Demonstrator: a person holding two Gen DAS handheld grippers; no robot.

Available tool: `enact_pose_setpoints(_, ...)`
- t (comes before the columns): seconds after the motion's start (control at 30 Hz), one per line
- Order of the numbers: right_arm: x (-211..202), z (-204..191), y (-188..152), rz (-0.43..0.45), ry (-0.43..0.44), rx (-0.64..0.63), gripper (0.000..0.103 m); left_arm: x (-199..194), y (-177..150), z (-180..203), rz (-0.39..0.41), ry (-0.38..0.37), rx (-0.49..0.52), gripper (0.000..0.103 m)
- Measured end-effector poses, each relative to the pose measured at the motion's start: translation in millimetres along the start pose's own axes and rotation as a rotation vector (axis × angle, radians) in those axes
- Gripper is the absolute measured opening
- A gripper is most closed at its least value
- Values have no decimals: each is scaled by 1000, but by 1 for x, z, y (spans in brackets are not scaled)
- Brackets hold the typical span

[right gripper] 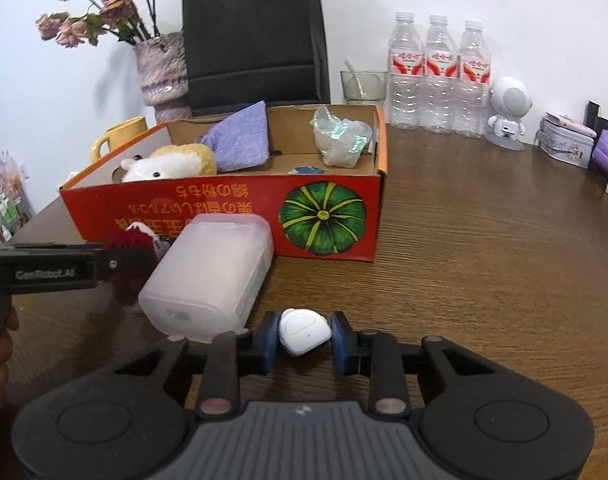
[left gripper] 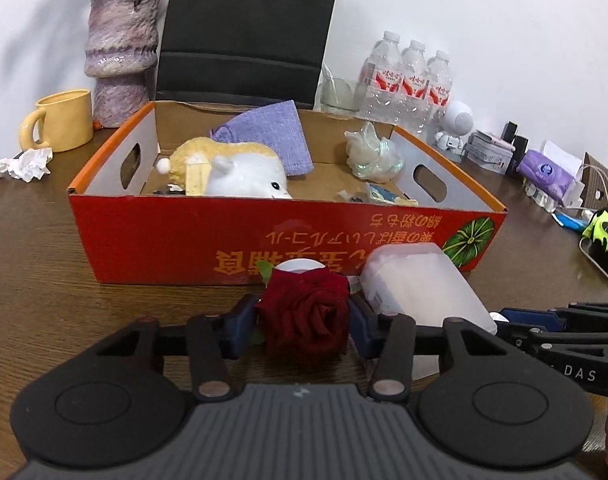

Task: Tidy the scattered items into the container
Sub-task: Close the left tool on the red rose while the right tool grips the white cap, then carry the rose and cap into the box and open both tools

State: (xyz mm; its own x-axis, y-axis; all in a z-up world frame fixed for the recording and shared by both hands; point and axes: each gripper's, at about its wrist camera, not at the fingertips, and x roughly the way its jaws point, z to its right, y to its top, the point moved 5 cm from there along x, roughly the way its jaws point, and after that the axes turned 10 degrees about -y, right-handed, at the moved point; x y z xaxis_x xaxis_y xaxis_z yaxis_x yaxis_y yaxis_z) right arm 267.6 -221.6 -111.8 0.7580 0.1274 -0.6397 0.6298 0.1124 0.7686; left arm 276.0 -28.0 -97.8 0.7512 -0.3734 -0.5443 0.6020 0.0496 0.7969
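My left gripper (left gripper: pixel 303 326) is shut on a dark red rose (left gripper: pixel 305 312), just in front of the red cardboard box (left gripper: pixel 176 240). My right gripper (right gripper: pixel 304 334) is shut on a small white rounded device (right gripper: pixel 304 331) on the table, to the right of a frosted plastic container (right gripper: pixel 210 276) that lies on its side by the box (right gripper: pixel 224 216). The container also shows in the left wrist view (left gripper: pixel 419 288). Inside the box are a plush toy (left gripper: pixel 240 172), a purple cloth (left gripper: pixel 268 136) and a crumpled clear wrapper (left gripper: pixel 373 154).
A yellow mug (left gripper: pixel 60 120), a purple vase (left gripper: pixel 122 56) and crumpled tissue (left gripper: pixel 20 166) stand left of the box. Three water bottles (right gripper: pixel 437 76), a glass (right gripper: pixel 363 86), a white robot figure (right gripper: pixel 507 110) and tins (right gripper: pixel 565 144) line the back right. A black bag (right gripper: pixel 252 36) stands behind the box.
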Motion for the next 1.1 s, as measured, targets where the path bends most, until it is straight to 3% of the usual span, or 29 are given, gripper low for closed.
enact_pose_setpoints(0.77, -14, -2, 0, 36, 2, 59, 27, -34, -1, -5, 80, -7, -17, 42)
enact_pose_setpoints(1.1, -36, -8, 36, 138, 33, 69, 27, -65, 26, -1, 186, -10, 21, 42)
